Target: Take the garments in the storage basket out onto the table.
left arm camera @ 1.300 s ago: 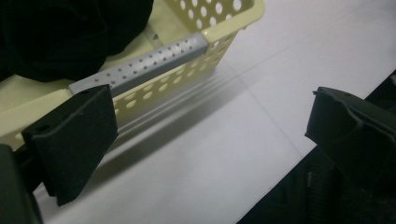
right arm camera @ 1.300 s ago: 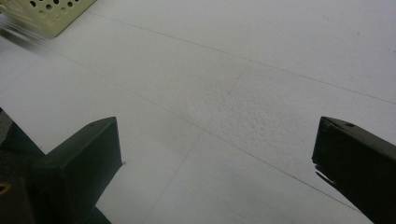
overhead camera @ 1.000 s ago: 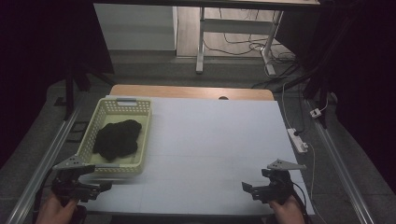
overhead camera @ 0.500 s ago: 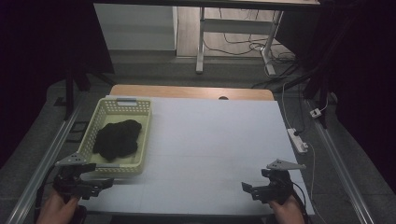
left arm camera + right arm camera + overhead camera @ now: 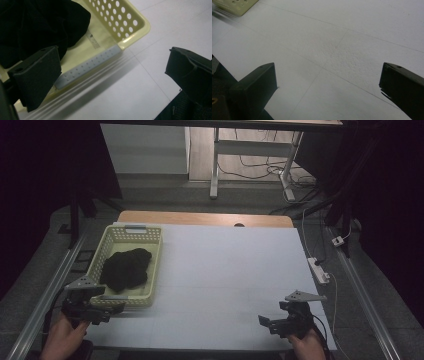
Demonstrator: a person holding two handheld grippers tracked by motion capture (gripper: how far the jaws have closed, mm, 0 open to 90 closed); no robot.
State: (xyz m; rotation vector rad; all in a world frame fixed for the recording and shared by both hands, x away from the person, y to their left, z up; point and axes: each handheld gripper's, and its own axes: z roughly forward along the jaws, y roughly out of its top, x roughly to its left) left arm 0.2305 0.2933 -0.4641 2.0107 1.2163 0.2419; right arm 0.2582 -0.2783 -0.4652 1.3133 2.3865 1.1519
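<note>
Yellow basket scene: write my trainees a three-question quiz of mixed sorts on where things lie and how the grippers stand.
1. True or false: the black cloth lies inside the yellow basket.
2. Which gripper is nearest the basket? A) left gripper B) right gripper
3. Fill in: in both gripper views the jaws stand ____.

Key: 1 true; 2 A; 3 open, with nothing between them.
</note>
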